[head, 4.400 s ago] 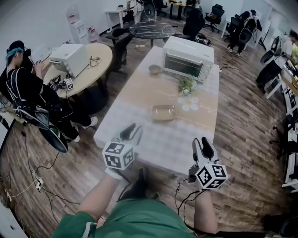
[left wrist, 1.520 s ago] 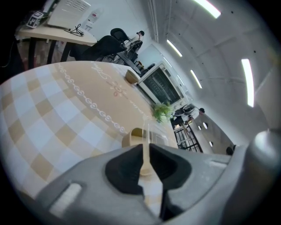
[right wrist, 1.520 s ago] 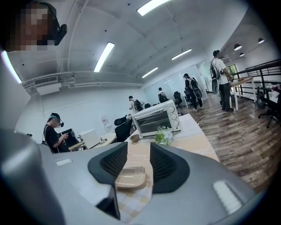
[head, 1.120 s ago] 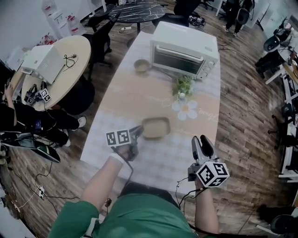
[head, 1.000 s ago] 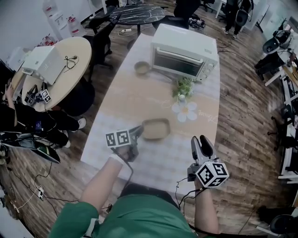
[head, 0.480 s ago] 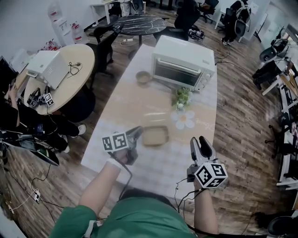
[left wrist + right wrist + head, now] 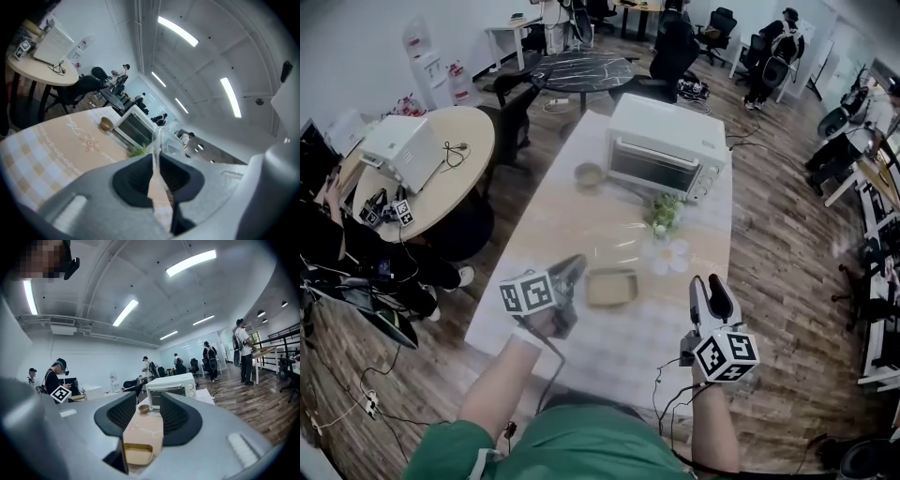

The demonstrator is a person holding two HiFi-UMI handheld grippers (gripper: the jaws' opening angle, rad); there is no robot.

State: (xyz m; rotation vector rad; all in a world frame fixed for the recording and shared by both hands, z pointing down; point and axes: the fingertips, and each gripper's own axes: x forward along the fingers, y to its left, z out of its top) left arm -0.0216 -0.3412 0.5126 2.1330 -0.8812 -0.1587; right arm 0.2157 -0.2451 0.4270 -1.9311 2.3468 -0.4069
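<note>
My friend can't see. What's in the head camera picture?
Seen from above, the left tongs grip the edge of a shallow tan rectangular tray on a long checked table. The right tongs hover open to its right; a white toaster oven stands at the far end.

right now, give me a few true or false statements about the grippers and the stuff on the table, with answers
1. The left gripper is shut on the rim of the tray. True.
2. The right gripper holds the bowl. False: its jaws are apart and empty, near the table's near edge, far from the bowl.
3. The bowl sits inside the oven. False: it stands on the table, in front of the oven's left end.
4. The plant stands between the tray and the oven. True.
</note>
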